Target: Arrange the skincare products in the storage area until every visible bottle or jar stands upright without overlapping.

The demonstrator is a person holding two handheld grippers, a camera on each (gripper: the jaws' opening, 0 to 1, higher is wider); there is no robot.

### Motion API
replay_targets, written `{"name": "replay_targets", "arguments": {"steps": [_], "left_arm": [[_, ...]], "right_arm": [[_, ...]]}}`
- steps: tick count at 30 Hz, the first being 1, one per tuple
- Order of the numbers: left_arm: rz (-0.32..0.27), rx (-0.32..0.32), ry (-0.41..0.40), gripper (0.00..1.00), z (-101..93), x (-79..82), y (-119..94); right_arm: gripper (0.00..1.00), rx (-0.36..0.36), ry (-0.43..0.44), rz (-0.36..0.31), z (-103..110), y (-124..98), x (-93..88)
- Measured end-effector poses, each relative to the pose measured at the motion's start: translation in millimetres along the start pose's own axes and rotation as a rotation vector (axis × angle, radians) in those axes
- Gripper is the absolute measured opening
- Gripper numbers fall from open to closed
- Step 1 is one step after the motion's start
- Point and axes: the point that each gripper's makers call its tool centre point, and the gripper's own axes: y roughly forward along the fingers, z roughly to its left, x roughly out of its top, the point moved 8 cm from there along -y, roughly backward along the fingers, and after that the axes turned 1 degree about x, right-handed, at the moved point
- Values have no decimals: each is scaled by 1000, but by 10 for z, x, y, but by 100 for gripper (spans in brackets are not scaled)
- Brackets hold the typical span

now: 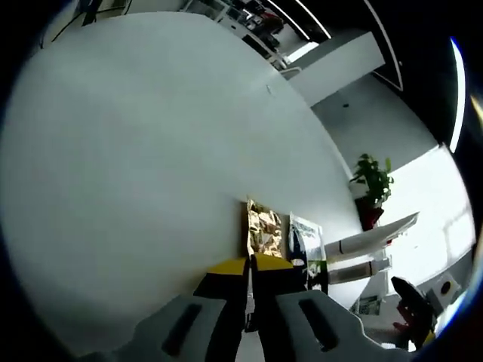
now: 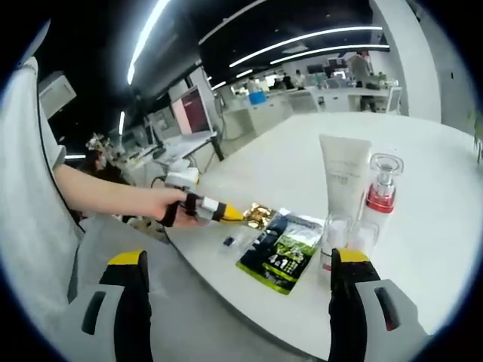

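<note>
On the white table (image 2: 287,154) a white tube (image 2: 343,175) stands upright beside a clear pump bottle (image 2: 381,188) with a red band, and a small clear jar (image 2: 336,232) sits in front of them. A green-and-black sachet (image 2: 285,250) lies flat near the table edge, with a crumpled gold sachet (image 2: 261,215) to its left. My left gripper (image 2: 232,215), held by a hand, has its yellow tips pinched on the gold sachet (image 1: 264,230); in the left gripper view its jaws (image 1: 249,265) meet at the packet's edge. My right gripper (image 2: 241,265) hangs wide open in front of the table edge, holding nothing.
The left gripper view shows the sachet (image 1: 306,237), the tube (image 1: 370,240) and a potted plant (image 1: 371,181) beyond the table (image 1: 136,151). A tiny clear packet (image 2: 229,241) lies by the near edge. A person's arm (image 2: 113,197) reaches in from the left. Office desks stand behind.
</note>
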Motion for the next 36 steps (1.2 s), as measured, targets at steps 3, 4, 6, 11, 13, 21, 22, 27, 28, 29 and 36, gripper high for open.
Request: {"name": "replay_targets", "arguments": {"steps": [3,4,6,11,13,21,22,27,28,29,36], "left_arm": [[9,9,49,0,-52,-2,-20],[12,14,63,0,-55,-1,-21],[15,17,94,0,-92,-2,-42],[26,39,159,1,-88,20,-32],[27,51,184,3,-65,42,-16],[6,110,550,8,-216,222,59],[3,118,602,10,-247,254,95],[12,117,702,16,-382,290,246],[16,121,718,18,-388,297,277],[25,128,743,20,-382,308,320],[92,154,885,28,-387,311,444]], "right_arm": [[99,2,1,4,2,1,-3],[99,1,1,5,3,2,-4],[99,1,0,5,5,3,-2],[99,0,1,3,4,1,1],[99,0,1,3,4,1,1],[99,1,2,6,-3,2,-7],[99,1,2,5,-4,2,-7],[99,-1,4,5,-9,-1,-9],[99,-2,4,4,-9,-2,-8],[99,-3,5,3,-10,-2,-6],[99,-7,5,2,-14,-4,-4]]}}
